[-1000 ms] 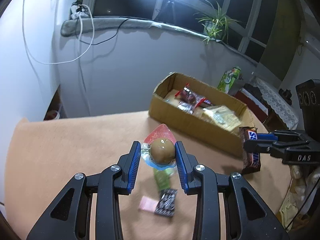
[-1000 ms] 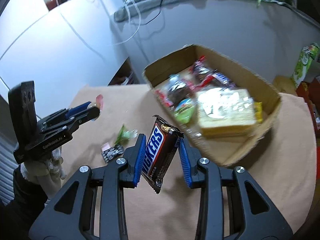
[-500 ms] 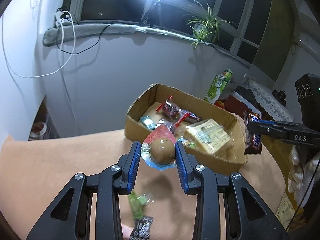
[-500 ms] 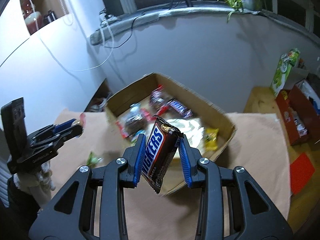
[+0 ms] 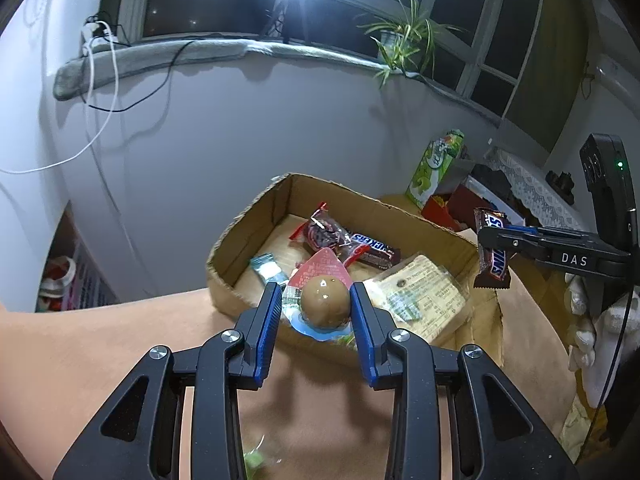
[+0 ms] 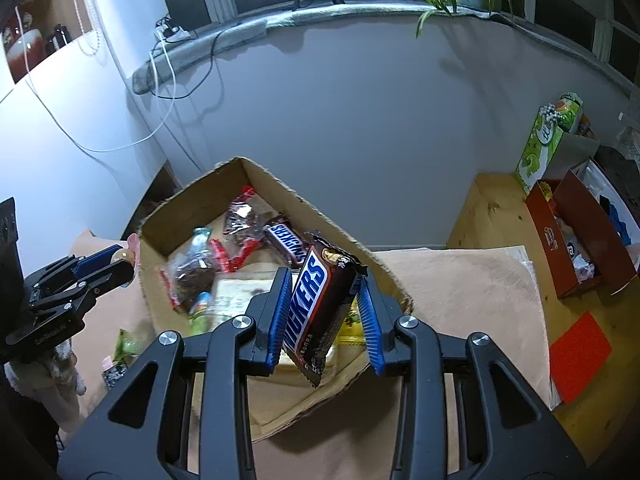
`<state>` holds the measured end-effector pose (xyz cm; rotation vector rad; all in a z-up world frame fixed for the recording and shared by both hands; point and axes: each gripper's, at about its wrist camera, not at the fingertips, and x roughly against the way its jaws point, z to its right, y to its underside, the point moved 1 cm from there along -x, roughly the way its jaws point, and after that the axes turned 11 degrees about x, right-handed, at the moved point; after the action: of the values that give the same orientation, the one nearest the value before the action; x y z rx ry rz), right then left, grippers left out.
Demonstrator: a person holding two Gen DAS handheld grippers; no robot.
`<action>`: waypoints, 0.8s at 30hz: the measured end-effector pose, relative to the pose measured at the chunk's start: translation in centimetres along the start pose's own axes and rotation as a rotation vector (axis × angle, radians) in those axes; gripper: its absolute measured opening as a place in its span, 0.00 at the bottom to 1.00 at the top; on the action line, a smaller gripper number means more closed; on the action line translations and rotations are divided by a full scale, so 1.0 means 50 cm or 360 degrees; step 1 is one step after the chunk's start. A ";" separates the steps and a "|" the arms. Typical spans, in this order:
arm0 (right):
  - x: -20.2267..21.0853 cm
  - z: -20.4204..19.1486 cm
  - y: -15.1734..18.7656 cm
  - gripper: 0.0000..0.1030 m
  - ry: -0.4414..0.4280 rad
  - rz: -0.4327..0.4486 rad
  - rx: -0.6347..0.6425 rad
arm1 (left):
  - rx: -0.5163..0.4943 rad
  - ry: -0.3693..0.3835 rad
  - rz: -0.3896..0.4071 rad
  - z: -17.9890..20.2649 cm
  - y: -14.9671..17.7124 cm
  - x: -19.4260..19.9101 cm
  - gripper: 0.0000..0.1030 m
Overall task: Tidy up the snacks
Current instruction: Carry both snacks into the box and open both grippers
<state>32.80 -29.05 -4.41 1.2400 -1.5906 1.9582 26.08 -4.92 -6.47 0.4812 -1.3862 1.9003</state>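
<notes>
Carrying two snacks to the cardboard box (image 5: 244,240), one in each gripper.

Low centre of the left wrist view, the left gripper (image 5: 316,312) pinches a round brown sweet in its clear wrapper (image 5: 324,300) by its sides, just at the box's near wall. The right gripper (image 6: 322,316) clamps a Snickers bar (image 6: 316,304) across its width, label up, lower end hanging free above the box's near corner, likely so both can simply drop in among the snacks already inside. A few small packets (image 6: 124,344) lie outside the box on the tan table cover (image 6: 460,292).
</notes>
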 end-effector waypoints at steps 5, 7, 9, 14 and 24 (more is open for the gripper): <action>-0.022 0.013 0.005 0.34 -0.0011 -0.0034 -0.0005 | -0.0018 -0.0004 -0.0014 0.017 -0.008 -0.025 0.32; -0.027 0.016 0.007 0.34 -0.0014 -0.0038 -0.0008 | -0.0024 -0.0008 -0.0017 0.021 -0.012 -0.033 0.32; -0.029 0.019 0.008 0.34 -0.0019 -0.0040 -0.0015 | -0.0026 -0.0016 -0.0017 0.024 -0.014 -0.039 0.32; -0.032 0.022 0.009 0.34 -0.0031 -0.0043 -0.0021 | -0.0035 -0.0031 -0.0020 0.031 -0.015 -0.049 0.33; -0.029 0.012 0.009 0.35 -0.0041 -0.0036 -0.0006 | -0.0054 -0.0040 -0.0019 0.044 -0.019 -0.050 0.33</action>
<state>33.54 -29.40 -5.81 1.2811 -1.5851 1.9324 28.19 -7.63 -6.74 0.4972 -1.4262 1.8642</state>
